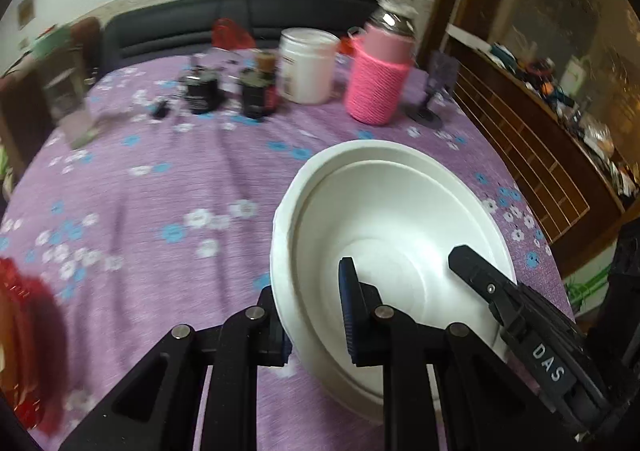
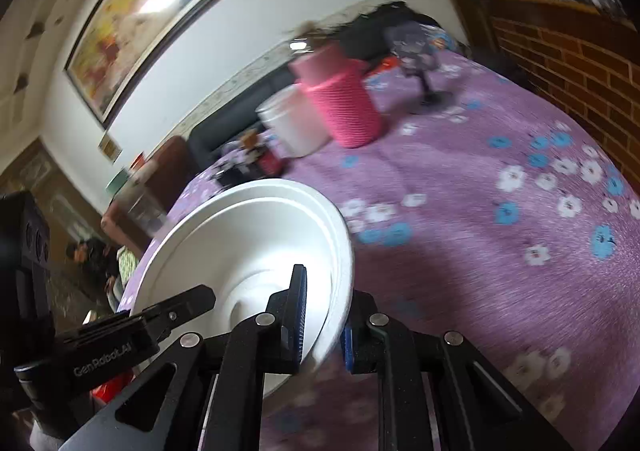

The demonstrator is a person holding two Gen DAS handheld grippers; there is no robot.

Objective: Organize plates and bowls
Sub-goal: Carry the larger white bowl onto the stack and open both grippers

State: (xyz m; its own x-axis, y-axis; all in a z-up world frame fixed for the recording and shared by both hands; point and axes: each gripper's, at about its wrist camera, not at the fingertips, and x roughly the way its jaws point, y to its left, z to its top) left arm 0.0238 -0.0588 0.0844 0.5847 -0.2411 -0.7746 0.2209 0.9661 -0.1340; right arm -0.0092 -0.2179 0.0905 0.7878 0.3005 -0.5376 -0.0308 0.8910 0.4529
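Note:
A white bowl [image 1: 384, 211] with a stepped rim hangs tilted above the purple flowered tablecloth [image 1: 160, 191], held from two sides. My left gripper [image 1: 316, 315] is shut on the bowl's near-left wall, with one finger inside and one outside. My right gripper [image 1: 480, 279] reaches in from the right and clamps the opposite rim. In the right wrist view the bowl [image 2: 248, 235] sits low and left, and my right gripper [image 2: 324, 327] is shut on its near rim. The left gripper [image 2: 180, 307] grips the far side. The bowl looks empty.
At the back of the table stand a pink knit-covered flask [image 1: 378, 79], a white jar [image 1: 308, 67], some small dark bottles [image 1: 204, 91] and a little figure on a stand [image 1: 432, 91]. A red object [image 1: 28, 331] lies at the near left. A wooden rail [image 1: 520, 155] runs along the right.

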